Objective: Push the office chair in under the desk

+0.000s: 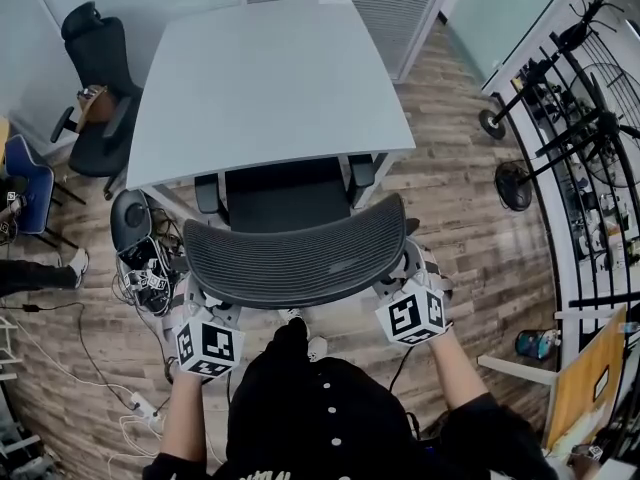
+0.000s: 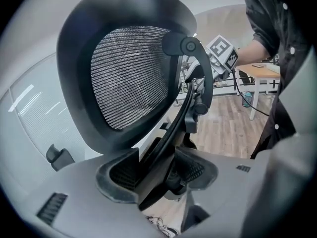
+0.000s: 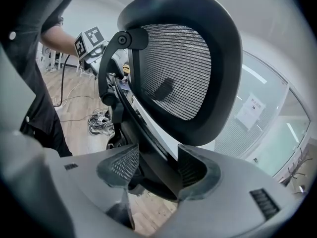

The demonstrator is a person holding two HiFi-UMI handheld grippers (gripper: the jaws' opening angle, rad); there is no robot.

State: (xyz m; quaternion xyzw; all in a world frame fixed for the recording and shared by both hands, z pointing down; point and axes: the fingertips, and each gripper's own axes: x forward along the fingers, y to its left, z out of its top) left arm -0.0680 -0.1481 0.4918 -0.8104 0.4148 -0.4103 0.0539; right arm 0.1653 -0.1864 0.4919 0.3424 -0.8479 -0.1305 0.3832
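Note:
The black mesh office chair stands at the near edge of the grey desk (image 1: pixel 270 78). Its seat (image 1: pixel 285 196) is partly under the desktop and its curved backrest (image 1: pixel 300 258) faces me. My left gripper (image 1: pixel 205 306) holds the backrest's left end, and my right gripper (image 1: pixel 402 276) holds its right end. In the left gripper view the backrest's black rim (image 2: pixel 163 148) fills the gap between the jaws of the left gripper (image 2: pixel 158 175). In the right gripper view the rim (image 3: pixel 148 152) likewise sits between the right gripper's (image 3: pixel 156 167) pads.
A second black chair (image 1: pixel 95 98) and a blue chair (image 1: pixel 25 183) stand at the far left. A dark bin and tangled cables (image 1: pixel 140 263) lie by the desk's left leg. A floor fan (image 1: pixel 513 185) and a rack of stands (image 1: pixel 585 118) are on the right. Glass partitions are behind the desk.

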